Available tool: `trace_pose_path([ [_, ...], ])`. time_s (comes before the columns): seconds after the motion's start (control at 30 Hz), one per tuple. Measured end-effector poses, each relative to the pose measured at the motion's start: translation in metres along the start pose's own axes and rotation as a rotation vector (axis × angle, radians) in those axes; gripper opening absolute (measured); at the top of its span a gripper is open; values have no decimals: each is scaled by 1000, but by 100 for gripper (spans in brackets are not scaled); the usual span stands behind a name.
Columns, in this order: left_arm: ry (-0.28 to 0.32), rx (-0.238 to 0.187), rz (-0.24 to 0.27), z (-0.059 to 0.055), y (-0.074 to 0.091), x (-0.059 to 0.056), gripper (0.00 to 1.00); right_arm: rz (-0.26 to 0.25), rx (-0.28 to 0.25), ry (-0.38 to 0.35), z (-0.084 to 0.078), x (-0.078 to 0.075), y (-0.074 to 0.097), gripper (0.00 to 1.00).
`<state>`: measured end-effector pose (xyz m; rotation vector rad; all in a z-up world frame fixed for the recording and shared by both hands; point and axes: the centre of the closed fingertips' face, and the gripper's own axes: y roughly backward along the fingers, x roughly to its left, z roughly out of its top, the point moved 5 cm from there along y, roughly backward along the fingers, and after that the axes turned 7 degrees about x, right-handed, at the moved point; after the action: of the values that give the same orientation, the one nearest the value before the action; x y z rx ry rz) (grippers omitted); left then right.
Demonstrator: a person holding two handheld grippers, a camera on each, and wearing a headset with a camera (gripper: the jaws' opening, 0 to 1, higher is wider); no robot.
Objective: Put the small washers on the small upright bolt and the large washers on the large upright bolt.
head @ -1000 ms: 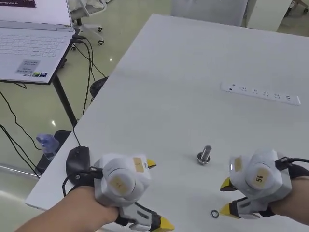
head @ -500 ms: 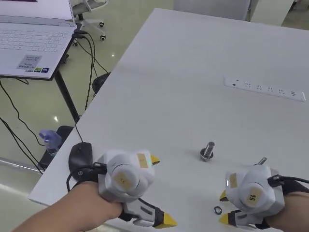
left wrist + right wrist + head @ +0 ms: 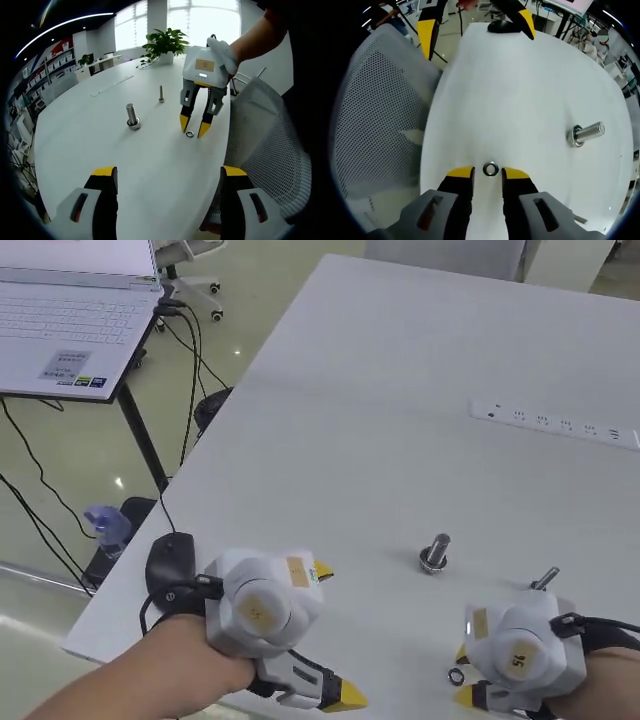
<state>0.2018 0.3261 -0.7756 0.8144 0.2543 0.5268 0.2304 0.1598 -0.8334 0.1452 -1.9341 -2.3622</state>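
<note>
Washer [image 3: 490, 169] on white table [image 3: 520, 90] between narrow-set tips of right tool [image 3: 195, 126]; left tool [image 3: 169, 173] wide, empty.

A laptop [image 3: 70, 330] sits on a side desk [image 3: 140, 440] beyond the white worktop's [image 3: 400, 390] left edge; bright windows [image 3: 200, 15] backlight a potted plant [image 3: 165, 45].

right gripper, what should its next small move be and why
Probably close the right gripper on the washer. The washer lies flat on the table, right between the gripper's open yellow tips and not yet gripped, so closing should catch it.
</note>
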Motion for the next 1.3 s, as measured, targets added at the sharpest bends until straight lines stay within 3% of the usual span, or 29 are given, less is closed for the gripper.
trace_pose_path([
  [0.97, 16, -7, -3, -2, 0, -3, 81, -10, 52, -2, 0, -2, 1, 13],
  [1.3, 17, -10, 1, -2, 1, -3, 81, 8, 3, -79, -2, -5, 2, 11],
])
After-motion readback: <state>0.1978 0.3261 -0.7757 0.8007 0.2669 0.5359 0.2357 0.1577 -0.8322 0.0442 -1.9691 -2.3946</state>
